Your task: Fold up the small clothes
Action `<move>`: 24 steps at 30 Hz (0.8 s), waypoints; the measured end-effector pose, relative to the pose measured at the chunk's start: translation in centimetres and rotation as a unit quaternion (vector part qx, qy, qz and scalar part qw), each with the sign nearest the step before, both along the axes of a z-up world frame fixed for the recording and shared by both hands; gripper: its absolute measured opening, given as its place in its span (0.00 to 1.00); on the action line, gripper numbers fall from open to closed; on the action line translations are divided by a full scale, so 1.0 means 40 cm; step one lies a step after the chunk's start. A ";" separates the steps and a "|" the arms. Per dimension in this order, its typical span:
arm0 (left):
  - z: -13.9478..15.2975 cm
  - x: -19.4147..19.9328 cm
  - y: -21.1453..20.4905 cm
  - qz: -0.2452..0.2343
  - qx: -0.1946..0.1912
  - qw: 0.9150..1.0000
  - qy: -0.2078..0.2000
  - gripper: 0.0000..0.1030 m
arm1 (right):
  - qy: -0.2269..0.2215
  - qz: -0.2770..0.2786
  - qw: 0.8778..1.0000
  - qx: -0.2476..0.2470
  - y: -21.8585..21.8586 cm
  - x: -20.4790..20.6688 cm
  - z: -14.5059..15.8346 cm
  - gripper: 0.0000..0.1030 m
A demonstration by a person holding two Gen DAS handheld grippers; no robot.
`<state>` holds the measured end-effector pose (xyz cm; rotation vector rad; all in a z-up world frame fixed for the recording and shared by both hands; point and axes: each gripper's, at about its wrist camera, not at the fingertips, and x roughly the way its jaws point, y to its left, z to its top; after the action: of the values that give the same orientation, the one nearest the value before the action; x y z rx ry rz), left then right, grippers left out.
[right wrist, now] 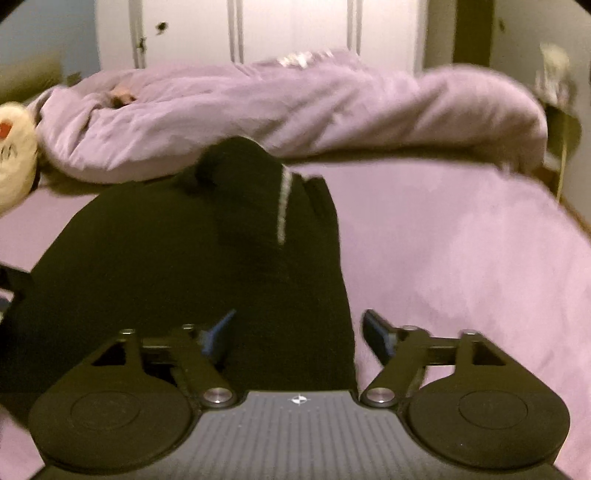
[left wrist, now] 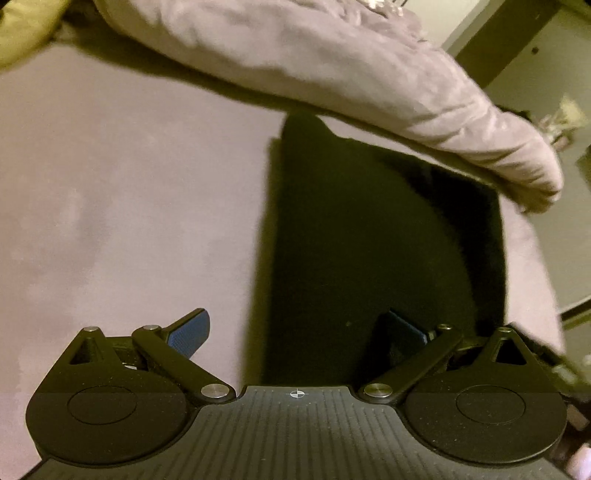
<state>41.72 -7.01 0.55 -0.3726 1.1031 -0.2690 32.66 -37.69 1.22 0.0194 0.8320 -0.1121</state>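
Left gripper (left wrist: 295,332): jaws spread wide, nothing between the pads. Its left blue pad (left wrist: 190,330) stands over bare bed sheet (left wrist: 110,221); its right pad is over the black garment (left wrist: 369,240). The garment's near left edge runs up between the two fingers, untouched as far as can be seen.

Right gripper (right wrist: 297,332): jaws spread wide, gripping nothing. The black garment (right wrist: 184,258) lies flat on the lilac sheet (right wrist: 461,258); its right edge passes between the fingers, the left finger over cloth, the right finger over sheet. Contact cannot be confirmed; the frame is blurred.

Further off, the garment's far end is bunched into a raised hump, with a pale stripe (right wrist: 282,206) running down it.

Beyond lies a rumpled lilac duvet (right wrist: 295,107) across the bed, then a white wardrobe (right wrist: 295,29).
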 end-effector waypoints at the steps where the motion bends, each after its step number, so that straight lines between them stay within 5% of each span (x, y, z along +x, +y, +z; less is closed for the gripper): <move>1: -0.011 0.010 0.003 0.001 -0.016 1.000 0.004 1.00 | 0.012 -0.005 0.999 0.029 -0.019 0.012 -0.006 0.82; 6: -0.080 0.079 -0.004 -0.014 -0.104 0.994 0.043 1.00 | 0.044 -0.019 0.983 0.176 -0.108 0.045 -0.048 0.80; 10: -0.130 0.121 -0.007 -0.020 -0.157 0.985 0.075 1.00 | 0.057 -0.011 0.965 0.254 -0.138 0.063 -0.079 0.61; 13: -0.163 0.143 -0.016 -0.032 -0.179 0.980 0.083 1.00 | 0.064 -0.011 0.958 0.280 -0.156 0.073 -0.098 0.65; 18: -0.153 0.156 -0.045 -0.037 -0.165 0.983 0.076 1.00 | 0.072 -0.034 0.942 0.325 -0.161 0.105 -0.130 0.75; 24: -0.103 0.135 -0.048 -0.056 -0.154 0.986 0.036 0.86 | 0.074 -0.032 0.929 0.361 -0.151 0.102 -0.110 0.51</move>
<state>47.14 -8.94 -3.57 -0.5998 1.1577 -0.5314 36.72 -43.73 -3.17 0.7412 0.9862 0.1391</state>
